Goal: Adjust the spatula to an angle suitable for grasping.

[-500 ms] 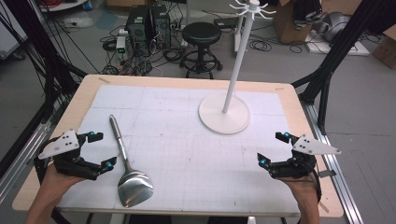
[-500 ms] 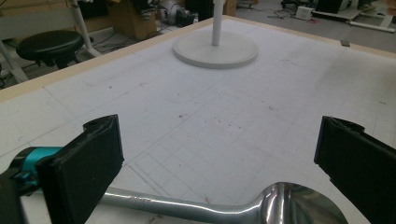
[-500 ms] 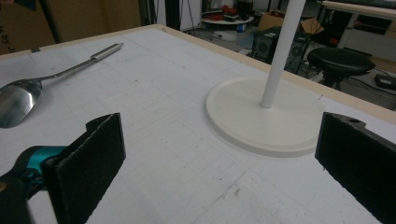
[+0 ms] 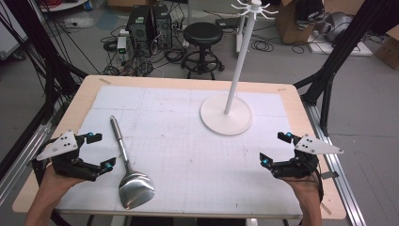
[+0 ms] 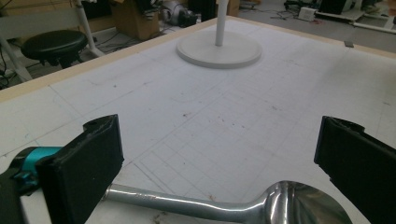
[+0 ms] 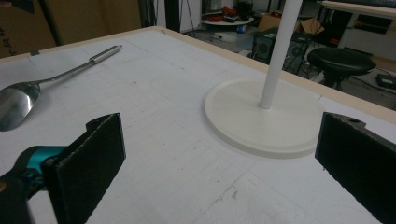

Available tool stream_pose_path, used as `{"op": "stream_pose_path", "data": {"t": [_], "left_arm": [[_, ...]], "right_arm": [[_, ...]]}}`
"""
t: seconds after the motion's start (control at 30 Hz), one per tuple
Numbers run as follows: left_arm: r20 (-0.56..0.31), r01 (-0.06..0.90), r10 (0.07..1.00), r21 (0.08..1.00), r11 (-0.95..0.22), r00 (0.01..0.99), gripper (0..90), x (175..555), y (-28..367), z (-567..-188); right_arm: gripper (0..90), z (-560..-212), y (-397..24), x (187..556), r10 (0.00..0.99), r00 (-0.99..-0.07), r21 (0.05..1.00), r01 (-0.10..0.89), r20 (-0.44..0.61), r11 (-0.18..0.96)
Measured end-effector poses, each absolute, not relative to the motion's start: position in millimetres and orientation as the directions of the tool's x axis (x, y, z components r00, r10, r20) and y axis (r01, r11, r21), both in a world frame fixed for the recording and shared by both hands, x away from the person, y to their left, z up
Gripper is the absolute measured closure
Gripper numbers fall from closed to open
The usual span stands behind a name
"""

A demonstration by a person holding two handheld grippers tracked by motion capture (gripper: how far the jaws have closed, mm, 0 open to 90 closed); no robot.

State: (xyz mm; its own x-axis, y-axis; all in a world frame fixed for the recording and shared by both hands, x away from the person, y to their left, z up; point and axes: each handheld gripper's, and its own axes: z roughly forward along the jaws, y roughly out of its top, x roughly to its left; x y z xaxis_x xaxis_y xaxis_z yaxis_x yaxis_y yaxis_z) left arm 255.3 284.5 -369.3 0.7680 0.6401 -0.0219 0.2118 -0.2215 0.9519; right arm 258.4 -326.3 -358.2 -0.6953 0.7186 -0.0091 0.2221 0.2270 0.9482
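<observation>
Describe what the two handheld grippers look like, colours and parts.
Both the left gripper and the right gripper are black, each topped by a grey three-cornered plate with dark dots. Teal-blue fittings sit near the flat black fingers.

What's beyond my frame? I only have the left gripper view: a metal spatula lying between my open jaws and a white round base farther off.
Observer: The stand on that base carries a ring of hooks on top.
Operator: Where's the other gripper?
Observer: The right gripper is open, empty, near the table's right edge.
Operator: And my spatula?
Observer: The spatula's blade points toward the person, its handle away.
</observation>
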Motion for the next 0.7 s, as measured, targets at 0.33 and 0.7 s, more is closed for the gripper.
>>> {"op": "stream_pose_path", "data": {"t": [0.33, 0.7], "left_arm": [[0.013, 0.194, 0.643, 0.949, -0.249, 0.766, 1.7, 257.2, 289.0, -359.2], [0.040, 0.268, 0.678, 0.900, -0.343, 0.734, 1.7, 279.9, 288.5, -343.1]], "right_arm": [[0.6, -355.7, -327.5, 255.5, 0.719, -0.694, 0.948, 0.222, -0.009, 0.226], [0.6, -354.8, -330.2, 254.1, 0.724, -0.690, 0.950, 0.223, -0.004, 0.218]]}}
